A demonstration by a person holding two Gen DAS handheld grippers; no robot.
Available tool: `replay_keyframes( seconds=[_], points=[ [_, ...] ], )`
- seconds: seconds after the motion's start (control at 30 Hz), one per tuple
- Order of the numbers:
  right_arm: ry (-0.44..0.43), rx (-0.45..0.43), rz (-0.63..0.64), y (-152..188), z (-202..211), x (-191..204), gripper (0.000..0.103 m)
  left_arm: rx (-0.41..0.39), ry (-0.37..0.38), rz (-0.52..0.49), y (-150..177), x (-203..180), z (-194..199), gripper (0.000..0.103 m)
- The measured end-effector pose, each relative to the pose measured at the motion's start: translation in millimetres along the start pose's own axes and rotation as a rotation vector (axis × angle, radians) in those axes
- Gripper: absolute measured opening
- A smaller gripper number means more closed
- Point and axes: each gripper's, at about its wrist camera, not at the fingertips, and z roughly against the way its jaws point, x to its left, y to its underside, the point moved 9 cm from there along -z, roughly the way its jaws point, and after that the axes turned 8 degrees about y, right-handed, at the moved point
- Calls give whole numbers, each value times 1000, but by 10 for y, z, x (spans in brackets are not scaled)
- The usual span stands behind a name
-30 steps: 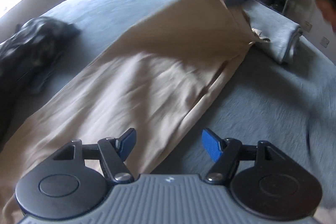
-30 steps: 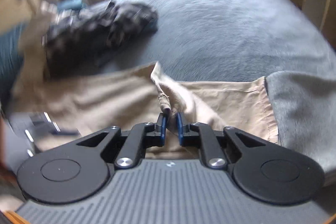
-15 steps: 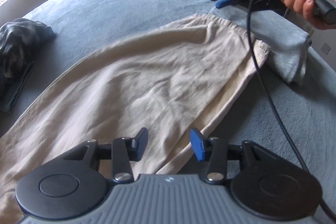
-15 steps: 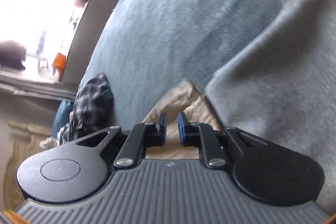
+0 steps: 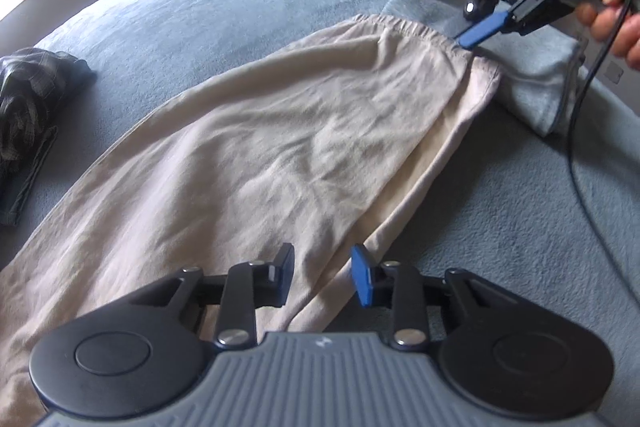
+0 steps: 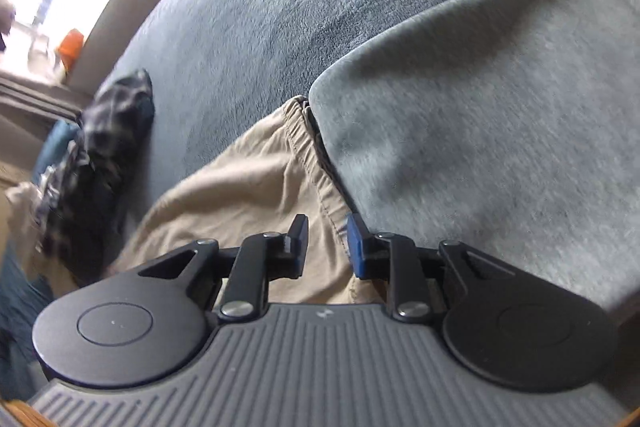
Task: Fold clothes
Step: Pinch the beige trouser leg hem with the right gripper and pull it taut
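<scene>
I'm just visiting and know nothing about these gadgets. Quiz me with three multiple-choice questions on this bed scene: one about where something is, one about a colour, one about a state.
1. Where does the folded grey garment lie?
A. beside the trousers' waistband
B. on the windowsill
C. on the dark plaid clothing

2. What colour are the long trousers?
A. red
B. beige
C. black

3. How does the left gripper stand?
A. clamped shut on the grey garment
B. jaws apart over the trousers' edge
C. holding the plaid clothing

Answers:
1 A, it lies against the elastic waistband.
2 B, the cloth is pale tan.
3 B, a gap shows between its pads, with beige cloth lying under it.
</scene>
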Motion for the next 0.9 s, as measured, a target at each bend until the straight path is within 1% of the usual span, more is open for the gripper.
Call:
replay_keyframes(
  seconds=[0.07,0.1,0.13,0.17,0.23,0.4,0.57,0.67,0.8,0.9],
  points=[
    [26,-5,25,-26,-54,26,21,-9,8,5,2,3,42,33],
    [23,-3,29,-33,-81,42,21,-14,12,7,2,5,63,33],
    [23,-3,39,-36,-85,43,18,-19,16,9,3,7,85,33],
    [27,-10,54,-42,-71,56,13,-24,17,15,4,18,104,33],
    [18,-38,84,-70,-29,125,7,-34,16,30,4,52,128,33],
    [1,-102,113,-129,166,233,4,-42,2,40,-26,114,78,33],
    [-63,-112,38,-192,299,263,3,-13,-40,-4,-48,117,-140,33],
    [-96,-102,-18,-206,319,267,3,1,-81,-45,-21,73,-257,33],
    [-117,-92,-73,-197,333,248,3,-2,-127,-133,-21,-28,-274,32],
    [-139,-87,-128,-201,349,220,3,-3,-133,-175,-7,-69,-271,32]
  ],
)
